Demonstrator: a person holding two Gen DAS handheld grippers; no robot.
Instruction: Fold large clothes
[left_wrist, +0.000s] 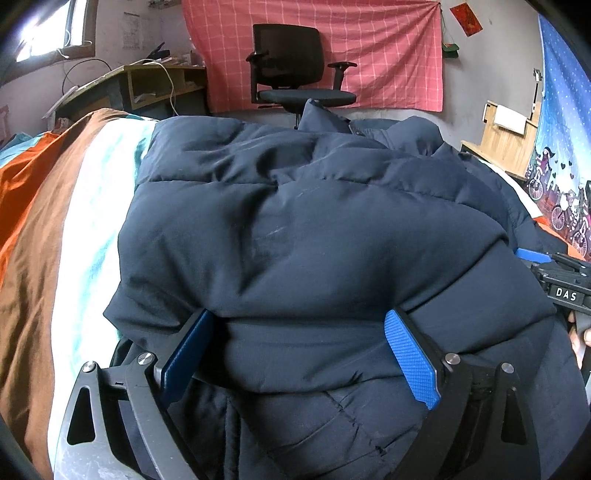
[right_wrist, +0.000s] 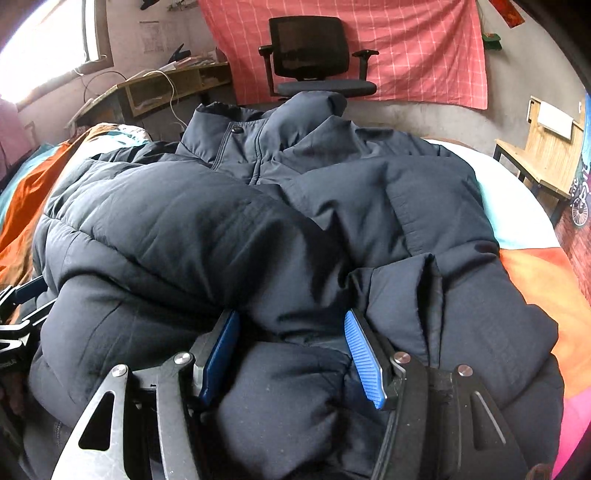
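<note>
Blue-padded fingers (left_wrist: 412, 360) of the left gripper (left_wrist: 299, 354) are spread wide around a thick fold of the dark padded jacket (left_wrist: 314, 229). Likewise, the right gripper (right_wrist: 291, 354) is spread around another bunched fold. The jacket is heaped on the striped bedspread (left_wrist: 81, 229).

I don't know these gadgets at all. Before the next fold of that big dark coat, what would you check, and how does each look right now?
1. Puffer jacket lies on the bed cover: ok.
2. Left hand-held gripper open, jacket bulging between its fingers: ok.
3. Right hand-held gripper open around a jacket fold: ok.
4. Collar lies at the far end: ok.
5. Sleeves tucked in: cannot tell.
6. Grippers apart from each other: ok.
</note>
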